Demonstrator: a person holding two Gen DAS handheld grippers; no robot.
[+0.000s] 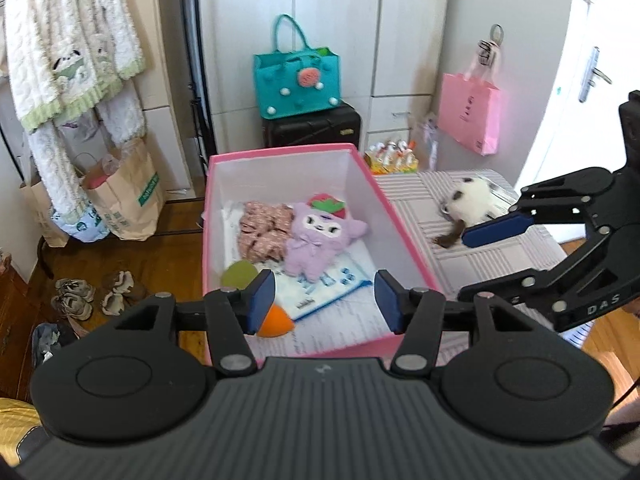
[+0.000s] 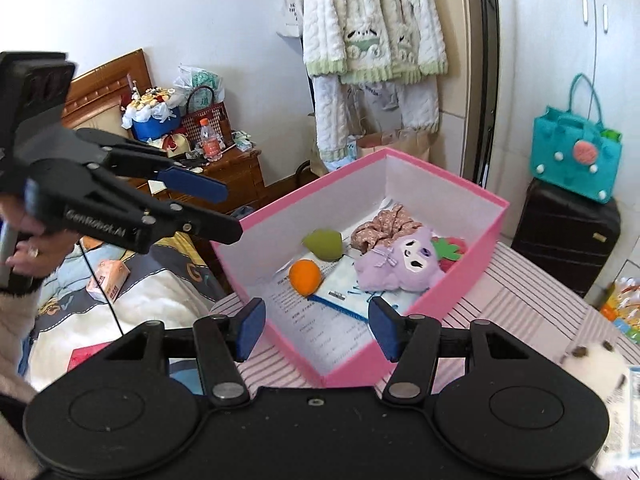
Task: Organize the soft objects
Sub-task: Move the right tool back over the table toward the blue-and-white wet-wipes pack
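Observation:
A pink box stands on a striped cloth. Inside lie a purple plush, a pink floral scrunchie, a green soft piece, an orange soft piece and a booklet. A white and black panda plush lies on the cloth right of the box. My left gripper is open and empty over the box's near edge. My right gripper is open and empty, near the panda plush.
A teal bag sits on a black suitcase behind the box. A pink paper bag hangs at the right. Paper bags and shoes are on the floor at left. A bed lies left of the box.

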